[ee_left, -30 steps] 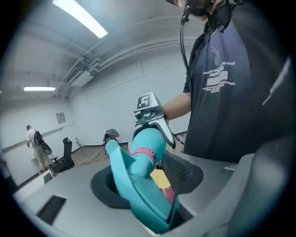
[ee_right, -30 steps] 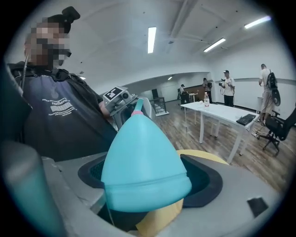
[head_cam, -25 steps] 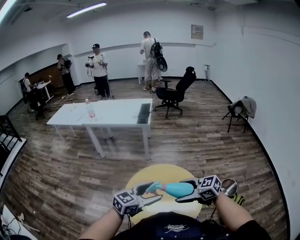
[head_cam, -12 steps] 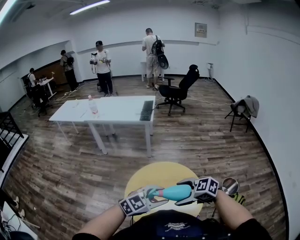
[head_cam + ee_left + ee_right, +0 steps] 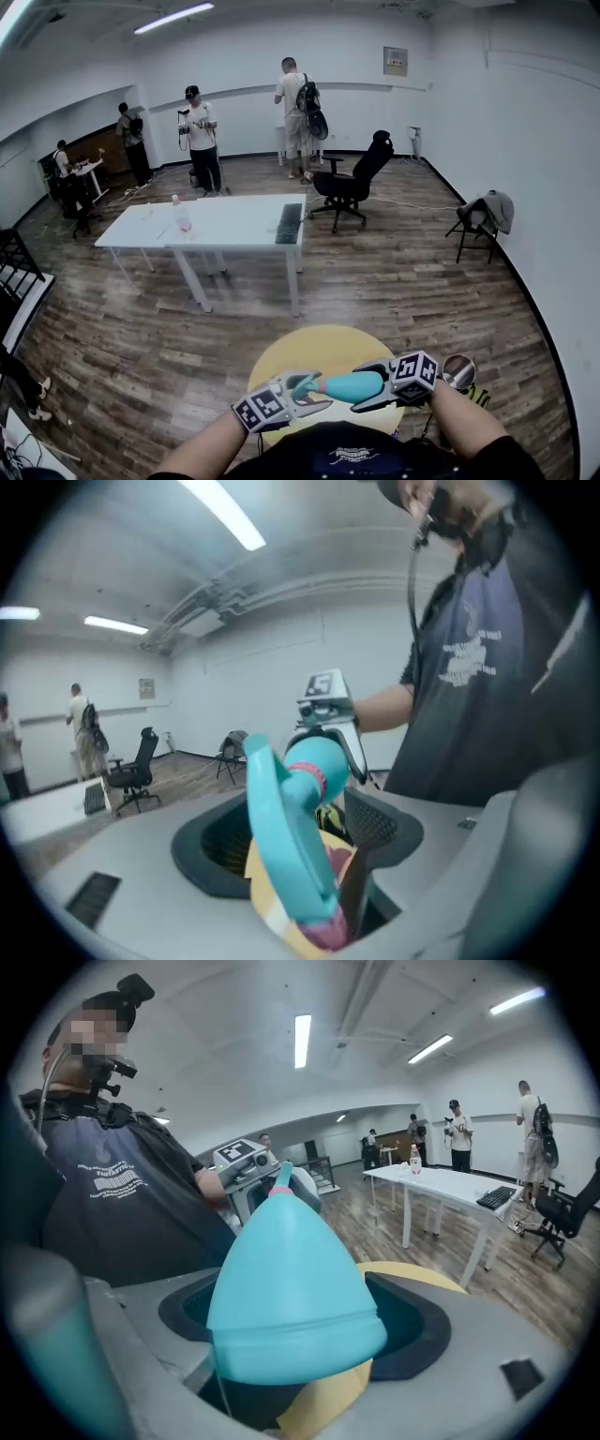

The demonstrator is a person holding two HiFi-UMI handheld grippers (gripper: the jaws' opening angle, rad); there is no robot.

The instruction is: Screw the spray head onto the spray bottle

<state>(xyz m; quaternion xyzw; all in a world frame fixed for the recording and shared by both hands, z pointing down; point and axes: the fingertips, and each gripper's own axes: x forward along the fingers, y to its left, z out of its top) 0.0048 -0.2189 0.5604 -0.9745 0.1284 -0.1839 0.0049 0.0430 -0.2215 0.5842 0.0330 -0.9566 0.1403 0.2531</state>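
The teal spray bottle (image 5: pixel 356 384) lies level above the round yellow table (image 5: pixel 319 349), low in the head view. My right gripper (image 5: pixel 373 385) is shut on its wide body (image 5: pixel 291 1288). The teal spray head (image 5: pixel 305 382) with its pink collar (image 5: pixel 319 778) sits at the bottle's neck, and my left gripper (image 5: pixel 302 394) is shut on it. In the left gripper view the spray head (image 5: pixel 281 846) fills the space between the jaws, with the bottle (image 5: pixel 314 757) right behind it. Both marker cubes face up. How far the collar sits on the neck is hidden.
A long white table (image 5: pixel 234 230) with a keyboard (image 5: pixel 288 225) and a water bottle (image 5: pixel 178 217) stands ahead. Behind it are a black office chair (image 5: pixel 352 183), a folding chair with cloth (image 5: pixel 483 220) on the right and several people along the far wall. A round shiny object (image 5: pixel 457 373) lies beside my right arm.
My left gripper has shifted slightly right and down, closer to the bottle's neck with the spray head. The right gripper and the bottle have barely moved.
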